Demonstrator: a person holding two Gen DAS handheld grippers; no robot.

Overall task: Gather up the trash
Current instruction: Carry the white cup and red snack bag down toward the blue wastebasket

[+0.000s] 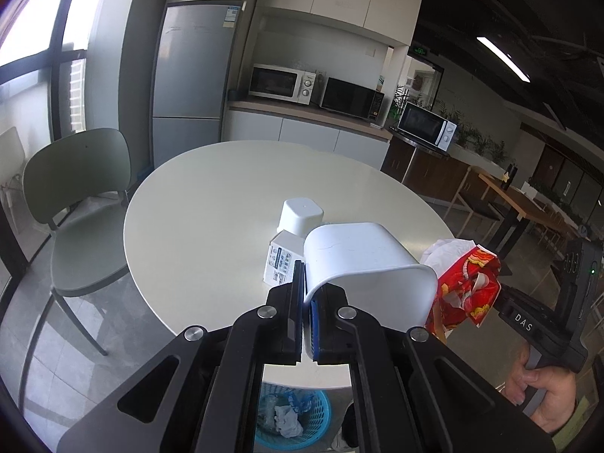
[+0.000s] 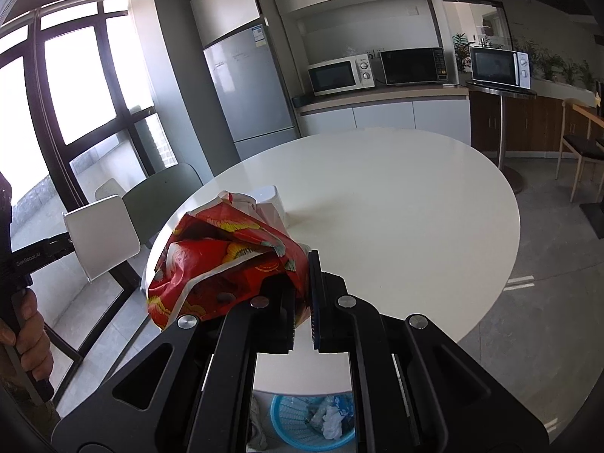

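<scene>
While the blue basket [image 2: 313, 421] waits on the floor under the table's near edge, already holding crumpled scraps, both tools hang above it loaded. The left gripper [image 1: 306, 294] is clamped on the wall of a white tub [image 1: 368, 260]; just to its right, the right gripper [image 2: 302, 290] is pinched on a crumpled red wrapper [image 2: 226, 260] with white plastic bunched behind. This looks like the carry-to-bin step. Next, I judge, each load must be brought over the basket's mouth and released. Farther out on the round table [image 1: 211, 188], a small white box [image 1: 281, 260] and an upturned white cup [image 1: 302, 213] are still to collect.
</scene>
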